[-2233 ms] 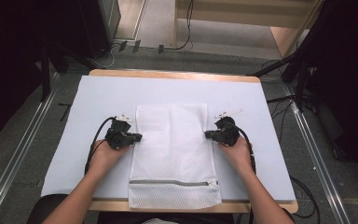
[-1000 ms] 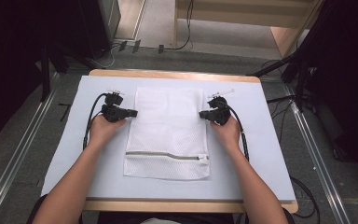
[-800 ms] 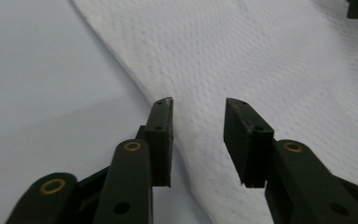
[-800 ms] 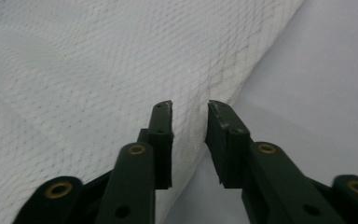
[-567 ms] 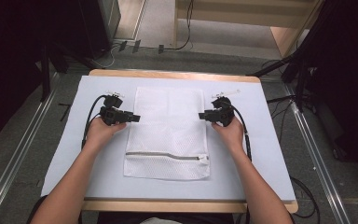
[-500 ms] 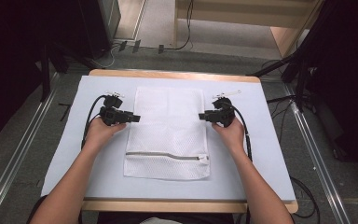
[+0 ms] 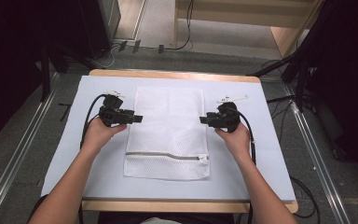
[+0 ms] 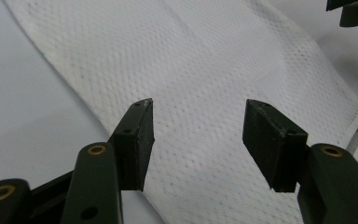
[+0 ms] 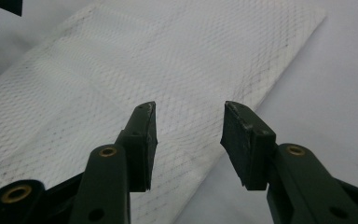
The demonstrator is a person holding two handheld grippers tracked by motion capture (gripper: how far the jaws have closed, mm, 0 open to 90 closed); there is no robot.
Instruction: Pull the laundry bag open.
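A white mesh bag [image 7: 168,126] lies flat on the white table cover [image 7: 261,154], its zipper [image 7: 165,155] running across near the person's end. My left gripper [image 7: 137,118] hovers at the bag's left edge and points inward; its jaws have just been opening and stand open with nothing between them. In the left gripper view the mesh bag [image 8: 205,56] lies below the left gripper [image 8: 199,105]. My right gripper [image 7: 204,120] is at the bag's right edge, its jaws also just opened and empty. In the right gripper view the right gripper [image 9: 189,106] hangs over the bag's edge [image 9: 144,56].
The wooden table edge [image 7: 177,74] shows beyond the cover. Black cables [image 7: 91,116] trail from both grippers across the cover. Metal rails [image 7: 18,163] run along the floor on both sides. The zipper pull [image 7: 204,158] lies at the bag's right end.
The bag was first slid away from the near table edge. Since then both grippers have let go of its side edges, opened and lifted slightly off it.
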